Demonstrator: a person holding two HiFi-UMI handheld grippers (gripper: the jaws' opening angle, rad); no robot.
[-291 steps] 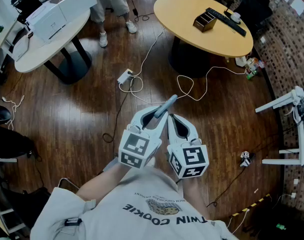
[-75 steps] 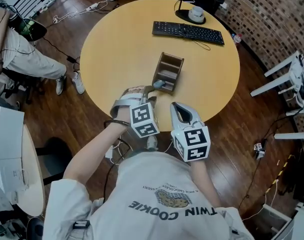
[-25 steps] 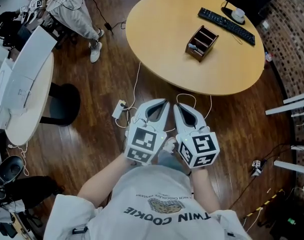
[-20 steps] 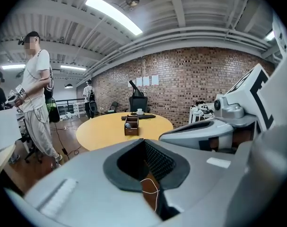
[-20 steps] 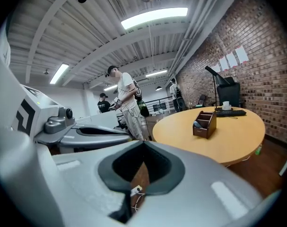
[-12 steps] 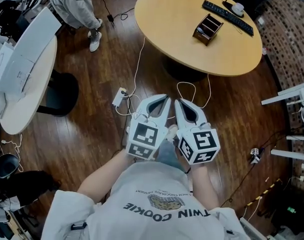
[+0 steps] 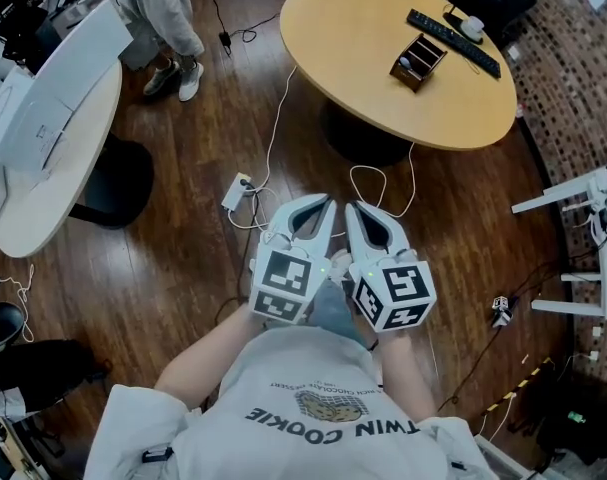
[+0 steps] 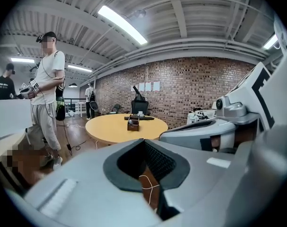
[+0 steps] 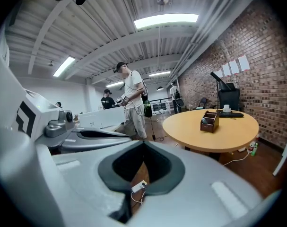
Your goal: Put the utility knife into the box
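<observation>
Both grippers are held side by side at the centre of the head view, over bare wooden floor (image 7: 183, 258), low in front of the person's chest.

Left gripper (image 7: 321, 206): jaws fully together, nothing between them. Its own view confirms this, with the tips meeting at the middle of the frame (image 8: 144, 141) and only floor and a white cable visible through the gap behind them.

Right gripper (image 7: 355, 211): jaws likewise together and empty (image 9: 143, 143). A white power strip (image 9: 138, 187) on the floor shows through its opening.

Utility knife (image 7: 410, 65): not in either gripper. It sits inside the box (image 7: 420, 59), at the end farthest from the keyboard (image 7: 453, 41), with its grey end showing above the rim. The right gripper view gives the same reading (image 9: 204, 120).

The box stands on the round yellow table (image 7: 363, 38) at the upper right of the head view, well apart from both grippers. The keyboard lies just beyond it.

A white table (image 7: 43, 158) fills the left edge, and a person (image 7: 168, 8) stands at the upper left.
</observation>
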